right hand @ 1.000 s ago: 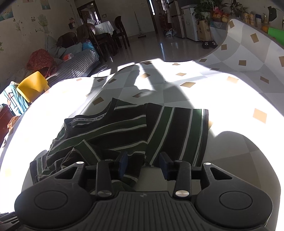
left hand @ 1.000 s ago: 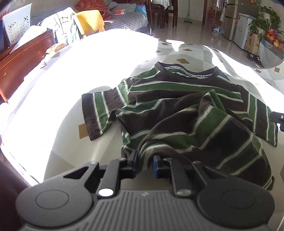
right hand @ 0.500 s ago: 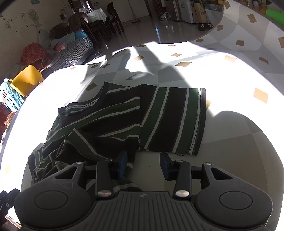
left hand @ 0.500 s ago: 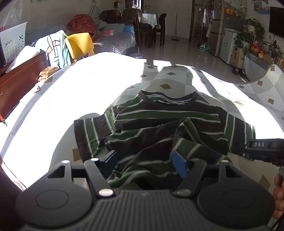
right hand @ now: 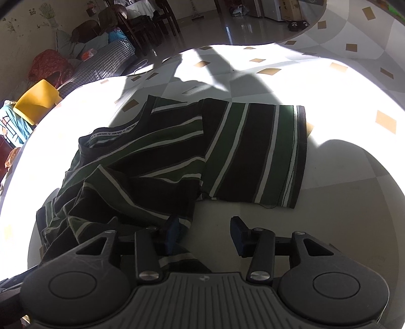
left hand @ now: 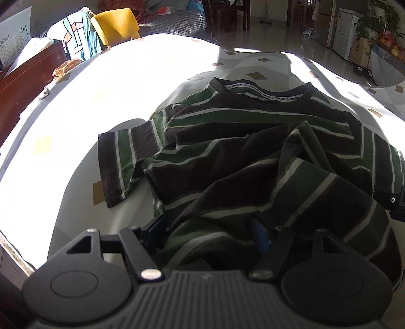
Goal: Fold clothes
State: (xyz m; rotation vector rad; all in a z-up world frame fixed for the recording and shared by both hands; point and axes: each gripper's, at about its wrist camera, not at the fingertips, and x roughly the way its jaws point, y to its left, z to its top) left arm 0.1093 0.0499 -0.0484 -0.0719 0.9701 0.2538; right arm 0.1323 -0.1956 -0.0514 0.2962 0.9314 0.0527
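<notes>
At centre frame the striped shirt [left hand: 253,157] lies rumpled on the surface [left hand: 101,101]; my left fingers [left hand: 154,227] straddle its hem unclamped, my right fingers [right hand: 238,232] are parting over bare cloth; yellow chair [left hand: 114,25] upper left.

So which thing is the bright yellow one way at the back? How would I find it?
Start at the big sunlit table with the striped T-shirt on it, then look past its far edge. There stands a yellow plastic chair, beside a blue patterned cloth. Nothing else there is plain yellow.
</notes>
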